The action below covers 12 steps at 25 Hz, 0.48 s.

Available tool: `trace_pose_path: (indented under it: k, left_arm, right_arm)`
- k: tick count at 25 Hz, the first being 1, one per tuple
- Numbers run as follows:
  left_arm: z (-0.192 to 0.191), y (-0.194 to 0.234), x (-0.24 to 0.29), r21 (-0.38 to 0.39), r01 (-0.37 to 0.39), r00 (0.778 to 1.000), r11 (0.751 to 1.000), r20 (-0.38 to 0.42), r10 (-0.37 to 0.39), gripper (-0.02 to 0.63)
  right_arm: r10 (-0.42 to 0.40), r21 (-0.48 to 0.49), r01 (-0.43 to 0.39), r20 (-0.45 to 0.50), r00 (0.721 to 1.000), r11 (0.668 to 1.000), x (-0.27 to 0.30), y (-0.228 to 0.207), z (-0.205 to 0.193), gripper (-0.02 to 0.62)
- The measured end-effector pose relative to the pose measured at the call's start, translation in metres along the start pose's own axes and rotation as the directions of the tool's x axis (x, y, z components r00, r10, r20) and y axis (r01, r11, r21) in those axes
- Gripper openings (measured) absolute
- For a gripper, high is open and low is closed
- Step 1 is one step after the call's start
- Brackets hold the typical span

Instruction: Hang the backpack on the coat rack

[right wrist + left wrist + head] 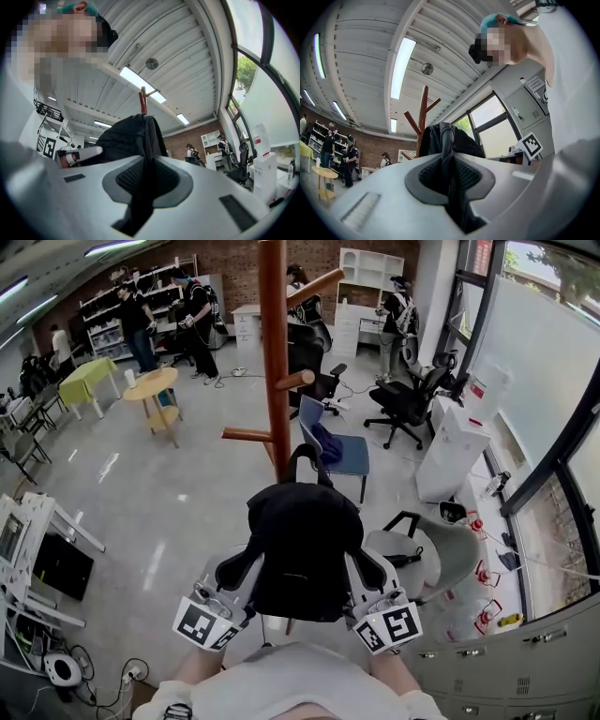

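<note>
A black backpack (302, 549) hangs in the air straight in front of me, held between both grippers. My left gripper (240, 570) is shut on a black shoulder strap (450, 180) at the pack's left side. My right gripper (369, 572) is shut on the other strap (143, 187) at its right side. The pack's top loop (309, 457) stands up close to the wooden coat rack (274, 352), whose pegs stick out left and right. In the left gripper view the rack (423, 110) rises behind the backpack (454, 140). In the right gripper view only the rack's tip (142, 101) shows above the backpack (124, 138).
A blue chair (339, 454) stands just behind the rack's foot. A grey chair (433, 557) is at my right, next to grey lockers (525, 662). Farther off are a black office chair (403, 407), a white cabinet (452, 454), a yellow round table (154, 386) and several people.
</note>
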<state>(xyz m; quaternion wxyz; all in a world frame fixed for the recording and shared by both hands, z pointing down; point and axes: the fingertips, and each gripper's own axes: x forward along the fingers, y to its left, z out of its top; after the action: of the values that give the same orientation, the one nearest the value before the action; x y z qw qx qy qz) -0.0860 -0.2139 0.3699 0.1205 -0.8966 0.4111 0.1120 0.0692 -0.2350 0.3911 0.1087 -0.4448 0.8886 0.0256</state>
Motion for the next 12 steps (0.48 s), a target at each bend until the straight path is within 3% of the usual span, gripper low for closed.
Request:
trace_pose_path:
  k: [12]
  left_arm:
    - [0.052,0.002,0.013,0.013,0.027,0.999,1.0,0.042,-0.027,0.045]
  right_arm:
    - [0.049,-0.065,-0.045,0.065,0.997,0.997,0.008,0.005,0.052,0.052]
